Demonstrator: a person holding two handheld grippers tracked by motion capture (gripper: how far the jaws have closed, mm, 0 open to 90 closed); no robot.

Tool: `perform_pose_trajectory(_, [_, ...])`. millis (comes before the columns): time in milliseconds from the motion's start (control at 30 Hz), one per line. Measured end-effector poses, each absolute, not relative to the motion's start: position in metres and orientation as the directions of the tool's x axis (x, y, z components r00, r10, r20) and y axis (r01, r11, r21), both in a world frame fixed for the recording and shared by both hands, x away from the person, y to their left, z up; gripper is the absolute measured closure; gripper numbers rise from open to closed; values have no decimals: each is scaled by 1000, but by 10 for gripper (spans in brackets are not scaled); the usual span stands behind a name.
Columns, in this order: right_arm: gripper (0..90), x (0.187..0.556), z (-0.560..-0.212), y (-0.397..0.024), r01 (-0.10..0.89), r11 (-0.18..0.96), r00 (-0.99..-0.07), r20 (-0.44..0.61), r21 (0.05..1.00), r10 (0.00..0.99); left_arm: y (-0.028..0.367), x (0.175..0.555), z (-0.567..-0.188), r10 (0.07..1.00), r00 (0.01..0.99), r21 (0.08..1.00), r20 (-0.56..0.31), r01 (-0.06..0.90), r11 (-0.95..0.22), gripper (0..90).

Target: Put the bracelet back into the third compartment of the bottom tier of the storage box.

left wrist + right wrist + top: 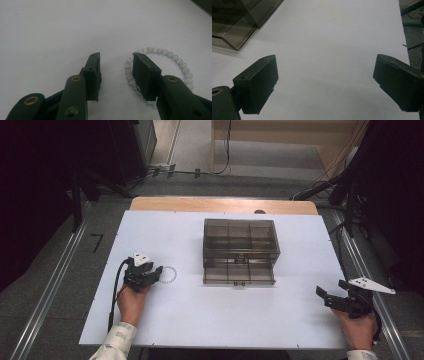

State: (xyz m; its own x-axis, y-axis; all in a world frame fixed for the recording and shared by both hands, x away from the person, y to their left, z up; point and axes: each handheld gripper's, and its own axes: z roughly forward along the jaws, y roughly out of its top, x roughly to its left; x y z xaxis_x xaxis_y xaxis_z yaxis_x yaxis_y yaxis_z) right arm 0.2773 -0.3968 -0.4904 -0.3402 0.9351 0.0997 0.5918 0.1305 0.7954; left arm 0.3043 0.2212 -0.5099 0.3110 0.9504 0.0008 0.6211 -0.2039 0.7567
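Here, on the white desk [210,320], left of a smoky, clear compartment box [240,252]: a bracelet [175,57] of pale, glossy beads, lying flat as an open ring. Poised low over its near side, the left hand-held gripper [116,60], jaws partly apart and not yet clamped. One jaw planted inside the ring against the beads, the other outside on bare desk, a short arc of the strand in the gap between. Well apart at the desk's right edge, the right hand-held gripper [325,67], spread wide, holding nothing, aimed across bare surface with the box corner off to one side.

Judging by looks: light, limp once lifted, probably strung on elastic, so apt to sag into a hanging loop rather than keep its circle. Round, polished beads likely slippery against flat pads and prone to rolling out sideways. Best taken across the strand, two or three beads squarely between the pads, pinched firmly but without crushing, then lifted straight up to avoid dragging or snagging the cord.
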Motion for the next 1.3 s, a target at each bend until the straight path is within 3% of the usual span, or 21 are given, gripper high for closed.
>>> perform_pose_trajectory(267, [46, 278, -490, -396, 593, 133, -339, 96, 794, 936, 214, 305, -508, 950, 312, 730, 5, 648, -217, 772])
perform_pose_trajectory(567, [47, 280, -491, -393, 595, 137, -340, 93, 792, 936, 213, 306, -508, 957, 288, 722, -24, 667, -183, 816])
perform_pose_trajectory(667, [47, 281, -492, -392, 602, 144, -342, 91, 785, 935, 213, 306, -509, 955, 295, 727, -28, 662, -183, 870])
perform_pose_trajectory(1033, [60, 283, -491, -390, 594, 155, -343, 74, 790, 936, 210, 304, -507, 956, 292, 728, 3, 655, -202, 881])
perform_pose_trajectory(1300, [60, 285, -490, -388, 584, 163, -358, 71, 795, 931, 216, 297, -498, 953, 296, 736, -67, 660, -153, 883])
